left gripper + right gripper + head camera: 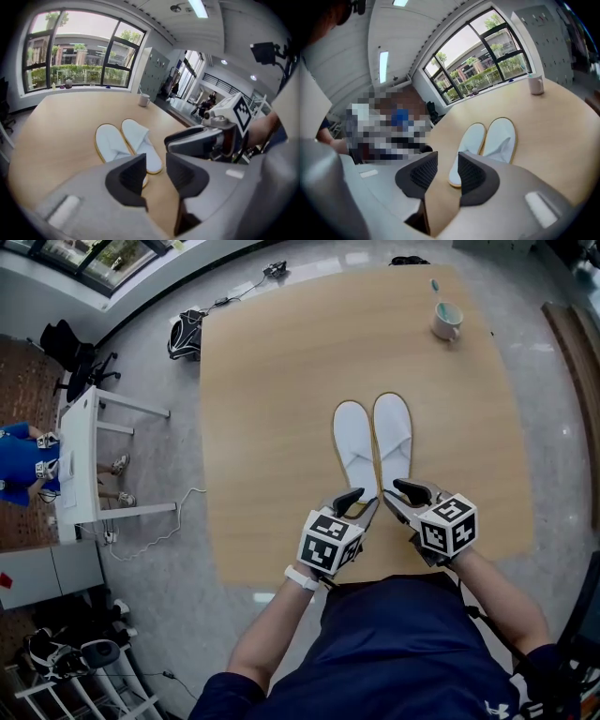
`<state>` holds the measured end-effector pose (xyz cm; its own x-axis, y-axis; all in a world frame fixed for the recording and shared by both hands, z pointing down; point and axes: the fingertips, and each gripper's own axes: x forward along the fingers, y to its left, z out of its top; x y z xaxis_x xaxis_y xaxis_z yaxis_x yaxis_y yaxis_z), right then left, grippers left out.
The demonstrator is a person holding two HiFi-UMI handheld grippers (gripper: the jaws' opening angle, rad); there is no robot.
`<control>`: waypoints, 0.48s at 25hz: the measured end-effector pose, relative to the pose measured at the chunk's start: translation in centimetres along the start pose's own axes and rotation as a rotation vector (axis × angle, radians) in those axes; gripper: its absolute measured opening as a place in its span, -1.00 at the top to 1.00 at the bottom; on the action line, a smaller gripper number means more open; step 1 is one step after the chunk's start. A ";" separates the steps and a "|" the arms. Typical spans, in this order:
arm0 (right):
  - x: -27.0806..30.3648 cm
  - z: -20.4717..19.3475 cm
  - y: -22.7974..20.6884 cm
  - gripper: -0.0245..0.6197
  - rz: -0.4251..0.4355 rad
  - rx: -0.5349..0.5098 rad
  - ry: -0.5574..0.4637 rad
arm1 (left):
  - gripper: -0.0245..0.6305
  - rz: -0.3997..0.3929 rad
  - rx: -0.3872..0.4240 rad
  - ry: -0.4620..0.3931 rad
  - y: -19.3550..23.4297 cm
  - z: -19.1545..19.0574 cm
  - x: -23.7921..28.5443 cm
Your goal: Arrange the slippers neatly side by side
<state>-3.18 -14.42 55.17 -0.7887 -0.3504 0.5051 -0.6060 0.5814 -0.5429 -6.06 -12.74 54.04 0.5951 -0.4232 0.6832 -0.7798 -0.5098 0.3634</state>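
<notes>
Because the slippers (356, 451), lying together on the table (272, 381) just ahead of your left hand-held gripper (156, 173) and right hand-held gripper (447, 173), look light, soft and floppy, pinch each by its probably stiffer heel rim; both sets of jaws stand slightly apart, empty.

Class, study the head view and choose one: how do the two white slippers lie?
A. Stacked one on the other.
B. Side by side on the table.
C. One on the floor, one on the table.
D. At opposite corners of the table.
B: the left slipper and the right slipper lie close alongside each other, parallel, on the wooden table.
</notes>
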 end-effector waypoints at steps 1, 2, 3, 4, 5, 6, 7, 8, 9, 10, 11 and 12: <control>-0.6 0.2 0.6 0.57 0.011 0.007 -0.008 | 0.54 -0.010 0.001 0.001 -0.5 0.0 -0.3; -1.1 0.3 0.9 0.70 0.008 0.003 -0.013 | 0.57 -0.012 0.001 -0.004 -0.8 0.2 -0.6; -1.5 0.5 1.0 0.82 0.000 -0.002 -0.020 | 0.62 -0.009 -0.001 -0.018 -1.0 0.6 -0.9; -2.0 0.7 1.2 0.89 -0.007 -0.006 -0.032 | 0.70 -0.004 -0.008 -0.045 -1.2 1.1 -1.3; -2.4 1.0 1.4 0.89 -0.009 -0.010 -0.051 | 0.86 -0.005 -0.021 -0.083 -1.5 1.7 -1.8; -2.9 1.4 1.7 0.89 -0.007 -0.019 -0.075 | 0.91 -0.019 -0.039 -0.130 -2.0 2.4 -2.3; -3.4 1.9 2.1 0.89 -0.001 -0.034 -0.101 | 0.91 -0.049 -0.056 -0.177 -2.7 3.2 -2.8; -3.8 2.4 2.4 0.89 0.005 -0.054 -0.127 | 0.91 -0.082 -0.067 -0.217 -3.5 3.9 -3.2; -4.2 2.9 2.8 0.89 0.010 -0.075 -0.150 | 0.91 -0.107 -0.071 -0.247 -4.2 4.4 -3.4; -4.5 3.3 3.1 0.89 0.012 -0.094 -0.169 | 0.91 -0.117 -0.066 -0.263 -4.7 4.7 -3.5; -4.7 3.7 3.4 0.89 0.011 -0.112 -0.186 | 0.91 -0.115 -0.051 -0.271 -5.0 4.8 -3.5; -5.0 4.1 3.7 0.89 0.006 -0.130 -0.203 | 0.91 -0.108 -0.030 -0.276 -5.2 4.9 -3.6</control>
<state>-1.93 -13.56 47.91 -0.8048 -0.4798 0.3495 -0.5933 0.6692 -0.4474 -3.20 -12.19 46.58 0.7018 -0.5577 0.4433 -0.7123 -0.5422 0.4457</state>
